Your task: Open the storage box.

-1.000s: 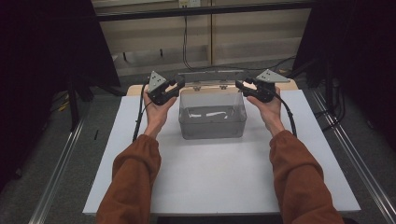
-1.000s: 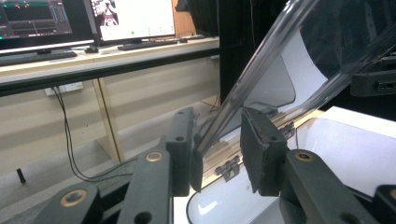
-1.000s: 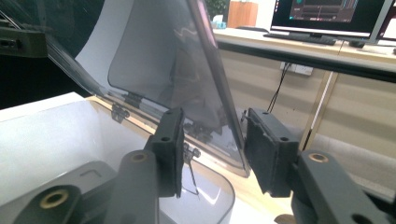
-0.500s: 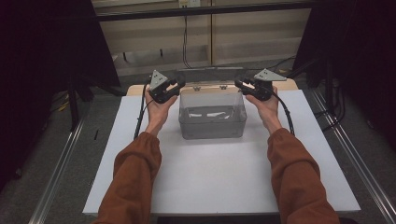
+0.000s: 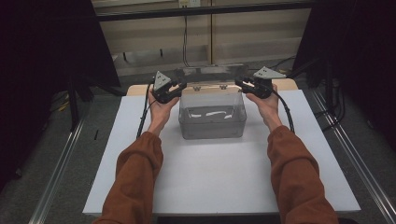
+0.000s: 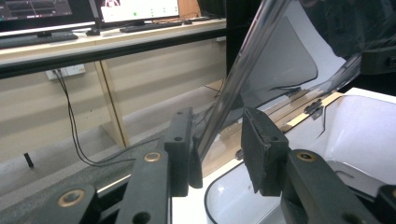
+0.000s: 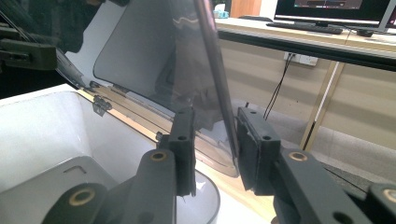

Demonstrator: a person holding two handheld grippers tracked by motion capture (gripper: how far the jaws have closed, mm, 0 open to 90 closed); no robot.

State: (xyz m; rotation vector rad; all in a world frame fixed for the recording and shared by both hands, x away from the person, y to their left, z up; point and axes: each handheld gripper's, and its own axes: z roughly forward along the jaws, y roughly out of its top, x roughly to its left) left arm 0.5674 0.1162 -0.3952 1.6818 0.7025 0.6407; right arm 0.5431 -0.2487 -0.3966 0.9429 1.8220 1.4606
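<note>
The left tool [image 6: 217,154] straddles the edge of a raised clear plastic hinged lid [image 6: 280,70], left pad touching; below right lies the clear plastic box [image 6: 373,135]; monitors behind.

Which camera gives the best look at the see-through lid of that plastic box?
The right gripper view: the lid stands raised, its hinges and rounded edge plain, between that gripper's jaws. The left gripper view shows its tilted edge and inner face. The high view shows a thin glinting strip behind the box.
</note>
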